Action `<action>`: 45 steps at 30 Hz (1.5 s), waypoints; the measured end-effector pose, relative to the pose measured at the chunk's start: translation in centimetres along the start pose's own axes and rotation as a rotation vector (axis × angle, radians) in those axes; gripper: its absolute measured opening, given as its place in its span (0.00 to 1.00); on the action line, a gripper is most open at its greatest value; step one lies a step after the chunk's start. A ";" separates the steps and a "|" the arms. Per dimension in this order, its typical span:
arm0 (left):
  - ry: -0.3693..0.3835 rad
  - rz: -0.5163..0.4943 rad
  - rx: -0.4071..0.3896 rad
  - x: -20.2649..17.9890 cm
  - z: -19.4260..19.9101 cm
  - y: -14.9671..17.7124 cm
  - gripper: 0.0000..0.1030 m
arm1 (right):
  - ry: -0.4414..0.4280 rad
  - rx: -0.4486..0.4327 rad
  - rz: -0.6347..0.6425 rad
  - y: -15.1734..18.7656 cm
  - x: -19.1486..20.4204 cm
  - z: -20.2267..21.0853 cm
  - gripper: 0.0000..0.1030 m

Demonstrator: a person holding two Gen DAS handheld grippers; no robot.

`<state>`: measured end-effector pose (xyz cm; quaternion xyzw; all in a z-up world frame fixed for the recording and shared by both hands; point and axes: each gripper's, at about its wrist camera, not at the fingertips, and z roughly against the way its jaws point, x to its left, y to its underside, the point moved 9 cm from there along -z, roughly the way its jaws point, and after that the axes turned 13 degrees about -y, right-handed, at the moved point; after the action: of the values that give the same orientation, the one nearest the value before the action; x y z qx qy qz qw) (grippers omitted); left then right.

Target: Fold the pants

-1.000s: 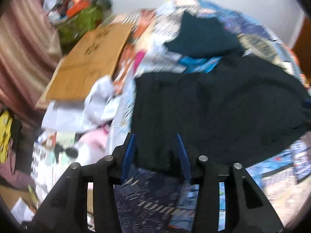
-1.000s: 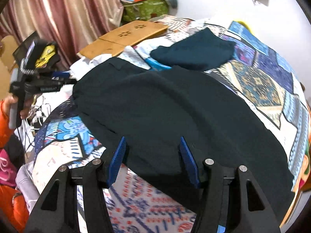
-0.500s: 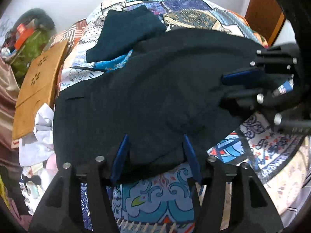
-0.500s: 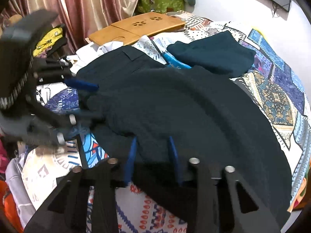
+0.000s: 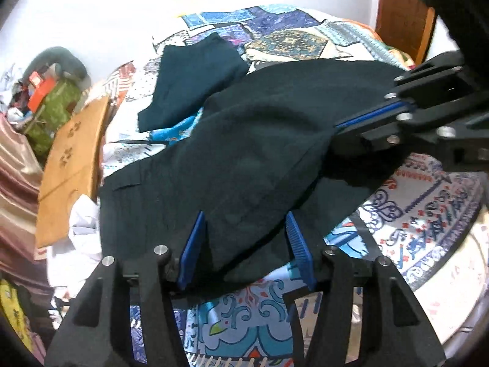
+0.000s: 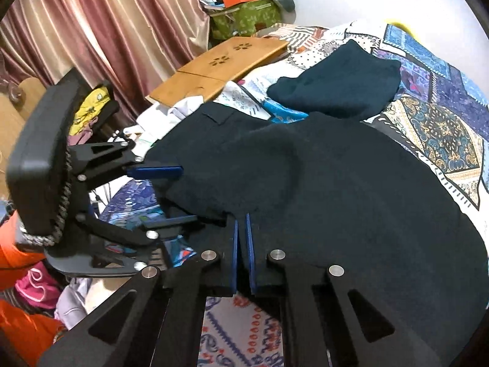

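Dark navy pants (image 5: 259,140) lie spread across a patterned bedspread (image 5: 428,214), also in the right wrist view (image 6: 351,189). My left gripper (image 5: 246,232) is open, its blue fingers astride a raised fold at the pants' near edge; it shows at left in the right wrist view (image 6: 171,194). My right gripper (image 6: 241,223) is shut on the pants' edge; it reaches in from the right in the left wrist view (image 5: 336,131), pinching the cloth.
A folded dark garment (image 6: 336,88) lies further up the bed. A wooden lap desk (image 6: 220,67) sits at the bed's edge by white cloth (image 5: 82,220). Curtains (image 6: 107,30) and a cluttered green box (image 6: 244,18) stand behind.
My right gripper has closed on the pants' edge and lifted it into a fold. My left gripper moved in closer, its open fingers around that fold.
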<state>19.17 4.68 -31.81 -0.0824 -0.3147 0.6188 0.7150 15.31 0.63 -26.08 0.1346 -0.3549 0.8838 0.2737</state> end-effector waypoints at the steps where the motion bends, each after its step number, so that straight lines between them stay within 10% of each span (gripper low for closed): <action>1: -0.003 0.005 0.001 0.1 -0.1 -0.1 0.39 | 0.003 0.002 0.005 0.1 0.2 0.0 0.05; 4: 0.003 0.030 0.004 0.5 0.0 -0.2 0.13 | 0.001 0.010 0.010 0.5 0.3 0.1 0.05; 21: 0.159 0.121 0.083 0.4 1.0 2.7 0.11 | 0.004 -0.008 -0.029 2.2 0.3 1.7 0.21; 31: 0.062 0.246 0.004 6.1 2.4 -1.5 0.58 | 0.231 -0.256 -0.231 5.0 -8.4 14.1 0.36; 45: 0.021 0.333 0.252 5.1 -8.9 -3.0 0.63 | 0.528 -0.364 -0.624 14.6 -23.8 24.4 0.37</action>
<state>26.79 11.22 -35.53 -0.0498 -0.2093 0.7620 0.6108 27.28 -34.43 -27.02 -0.0454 -0.3650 0.6859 0.6279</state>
